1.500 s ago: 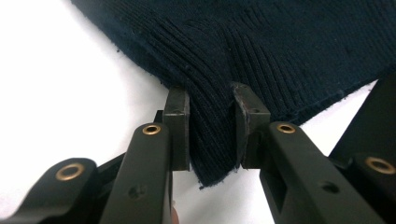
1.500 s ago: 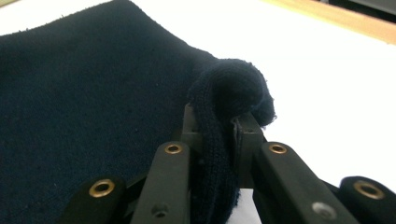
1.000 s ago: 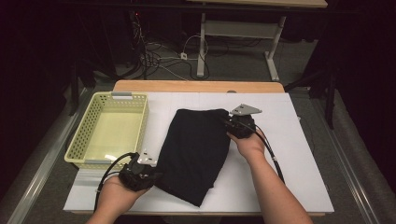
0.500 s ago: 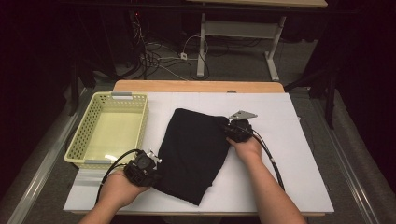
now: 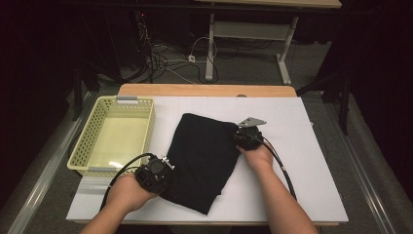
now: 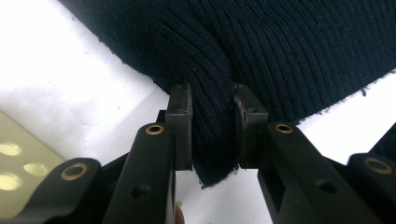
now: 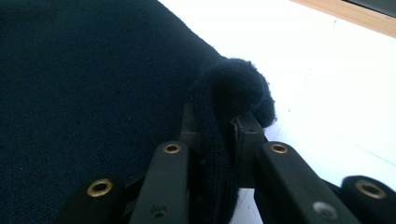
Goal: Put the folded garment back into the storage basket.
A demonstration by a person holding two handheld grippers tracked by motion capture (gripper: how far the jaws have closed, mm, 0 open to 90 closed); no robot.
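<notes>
Two hand-held grippers were at work over a white tabletop [image 5: 311,161] with a strip of bare wood along its far edge. The largest thing on it was a black knitted cloth [image 5: 204,156], lying mostly flat near the middle, set at a slant, its far end toward the wooden strip and its near corner close to the front edge. To the left of the cloth, near it but apart, stood a pale yellow perforated basket [image 5: 85,146], and in the high view nothing could be seen inside it. The left hand-held gripper [image 5: 155,174] sat at the cloth's near left edge, just beside the basket's front corner; in its own view the ribbed knit [image 6: 212,116] was bunched into a fold between the two pads [image 6: 180,123], which pressed on it from both sides, so it was clamped on the cloth. The right hand-held gripper [image 5: 246,136], with a grey plate on top, was at the cloth's far right corner; in its own view a rolled lump of that corner [image 7: 231,93] bulged out above the narrow jaws, pinched between them. A black cable trailed back from each gripper toward the person's forearms.
</notes>
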